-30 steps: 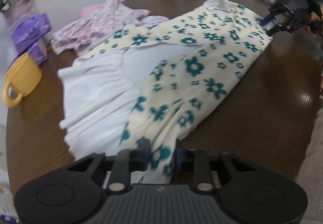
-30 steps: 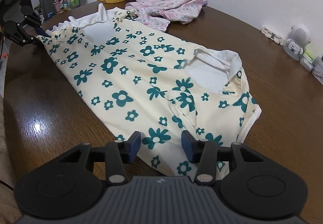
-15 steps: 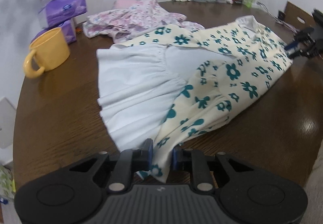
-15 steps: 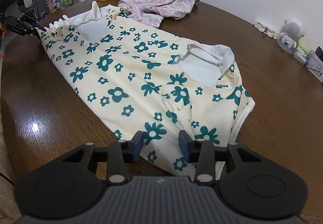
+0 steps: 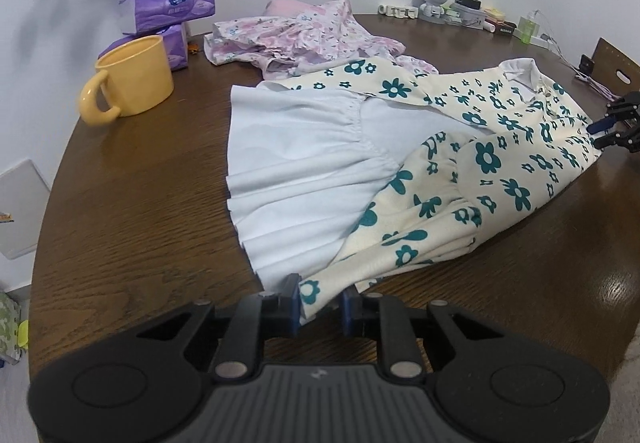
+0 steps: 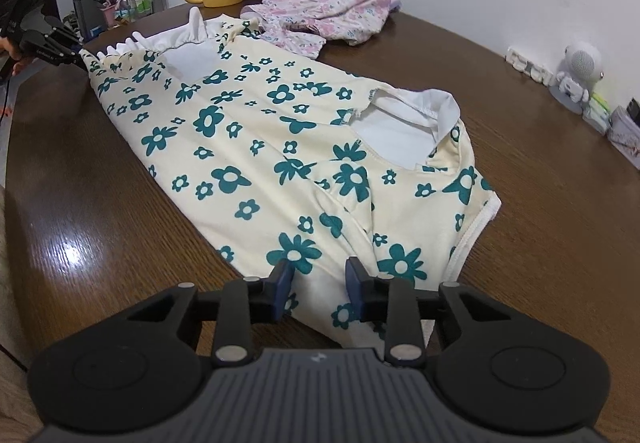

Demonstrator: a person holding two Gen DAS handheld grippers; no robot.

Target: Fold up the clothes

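We see the flowered dress [image 6: 248,147] lying lengthwise across the brown table [image 6: 100,235], collar towards our right gripper [image 6: 318,285], whose jaws are closing over its shoulder edge; our left gripper [image 5: 320,301] pinches the hem corner.

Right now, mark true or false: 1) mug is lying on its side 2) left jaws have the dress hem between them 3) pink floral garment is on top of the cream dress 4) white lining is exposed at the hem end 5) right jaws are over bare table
1) False. The yellow mug stands upright.
2) True. The left gripper holds the hem corner of the cream dress.
3) False. The pink floral garment lies beside it, nearer the wall.
4) True. The white lining shows.
5) False. The right gripper is closing, dress fabric between its jaws.
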